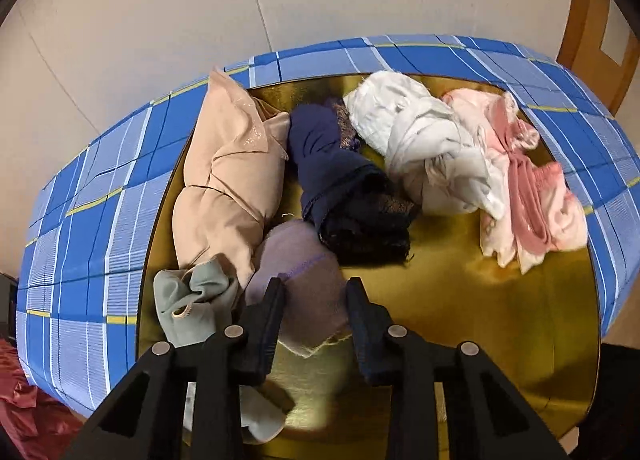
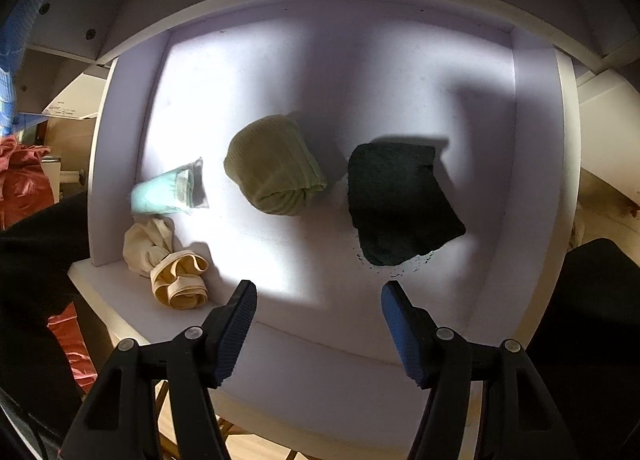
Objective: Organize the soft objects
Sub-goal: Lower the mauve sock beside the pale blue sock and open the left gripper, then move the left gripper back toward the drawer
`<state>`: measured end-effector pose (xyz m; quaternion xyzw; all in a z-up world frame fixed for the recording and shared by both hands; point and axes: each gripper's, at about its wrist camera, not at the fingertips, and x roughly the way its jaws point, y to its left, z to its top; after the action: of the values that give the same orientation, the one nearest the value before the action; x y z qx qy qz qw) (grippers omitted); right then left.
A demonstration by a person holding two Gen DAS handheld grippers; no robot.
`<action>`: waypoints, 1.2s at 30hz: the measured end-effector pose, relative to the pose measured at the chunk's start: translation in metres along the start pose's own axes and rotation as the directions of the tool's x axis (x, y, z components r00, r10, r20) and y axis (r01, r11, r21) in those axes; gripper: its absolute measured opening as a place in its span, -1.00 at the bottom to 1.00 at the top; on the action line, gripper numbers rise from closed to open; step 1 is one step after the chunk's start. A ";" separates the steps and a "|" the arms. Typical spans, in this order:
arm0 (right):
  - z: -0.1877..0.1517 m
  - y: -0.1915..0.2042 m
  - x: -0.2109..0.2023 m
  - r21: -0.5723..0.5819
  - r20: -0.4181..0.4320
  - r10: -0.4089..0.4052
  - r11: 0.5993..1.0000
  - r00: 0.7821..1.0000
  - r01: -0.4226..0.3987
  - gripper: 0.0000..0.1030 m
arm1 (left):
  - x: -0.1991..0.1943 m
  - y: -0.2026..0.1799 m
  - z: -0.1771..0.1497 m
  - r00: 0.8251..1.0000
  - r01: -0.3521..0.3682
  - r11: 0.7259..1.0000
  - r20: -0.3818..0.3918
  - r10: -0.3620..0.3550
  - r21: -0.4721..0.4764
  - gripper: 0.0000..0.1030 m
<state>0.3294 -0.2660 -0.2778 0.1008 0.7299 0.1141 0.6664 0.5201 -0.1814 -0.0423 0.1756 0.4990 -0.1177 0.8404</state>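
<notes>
Your left wrist view alone shows the shiny gold tray (image 1: 460, 292) on the blue plaid cloth (image 1: 92, 219); your right wrist view alone shows the white shelf compartment (image 2: 320, 91).

Across the gold tray from left to right lie 6 soft things: a grey-green crumpled sock (image 1: 192, 300) at its near left edge, a long beige rolled garment (image 1: 228, 175) along its left side, a lilac knitted fabric piece (image 1: 304, 272) near its front centre, a dark navy lace-trimmed roll (image 1: 348, 187) at its middle, a white crumpled cloth (image 1: 420, 139) toward its far right, and a pink and pale-pink bundle (image 1: 532, 195) at its right edge.

Your left gripper (image 1: 316, 288) is clamped on the lilac knitted fabric piece, the fabric pinched between its 2 fingers.

In the white shelf compartment, left to right, sit a mint-green folded piece (image 2: 164, 191) by its left wall, a cream and yellow rolled bundle (image 2: 168, 264) at its front left corner, an olive-green ribbed roll (image 2: 272, 171) at its centre, and a dark green folded cloth (image 2: 396, 199) right of centre. Your right gripper (image 2: 320, 300) hangs over the compartment's front edge with its fingers apart and nothing between them.

The gold tray's front right area is bare. The compartment's back half and the strip along its right wall are free.
</notes>
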 end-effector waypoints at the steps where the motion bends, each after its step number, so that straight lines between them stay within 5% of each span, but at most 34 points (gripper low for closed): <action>1: 0.001 0.000 0.000 0.000 0.000 0.005 1.000 1.000 -0.005 0.28 | 0.001 0.000 0.000 1.000 0.004 1.000 0.005 -0.004 -0.001 -0.39; 7: 0.002 0.002 0.000 0.002 0.004 0.006 1.000 1.000 -0.006 0.28 | -0.008 0.008 -0.005 0.997 0.068 0.996 0.036 -0.066 -0.058 -0.21; 17: -0.003 -0.002 0.000 0.018 0.003 -0.016 1.000 1.000 0.016 0.28 | -0.050 0.017 -0.039 0.985 0.124 0.988 0.133 -0.111 -0.092 -0.20; 28: -0.003 -0.011 0.000 0.040 0.021 -0.023 0.999 1.000 0.023 0.28 | -0.103 0.015 -0.126 0.930 0.240 0.971 0.293 -0.224 -0.020 -0.20; 33: -0.001 -0.016 -0.004 0.059 0.044 -0.026 0.998 0.999 0.024 0.28 | -0.077 0.003 -0.176 0.947 0.252 0.968 0.203 -0.249 0.014 -0.14; 36: 0.000 -0.019 -0.004 0.069 0.050 -0.042 0.997 0.998 0.038 0.28 | -0.037 -0.001 -0.202 0.965 0.254 0.967 0.069 -0.252 -0.022 -0.14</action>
<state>0.3294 -0.2859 -0.2795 0.1117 0.7178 0.0731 0.6833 0.3418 -0.0980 -0.0990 0.0938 0.4914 -0.2222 0.8369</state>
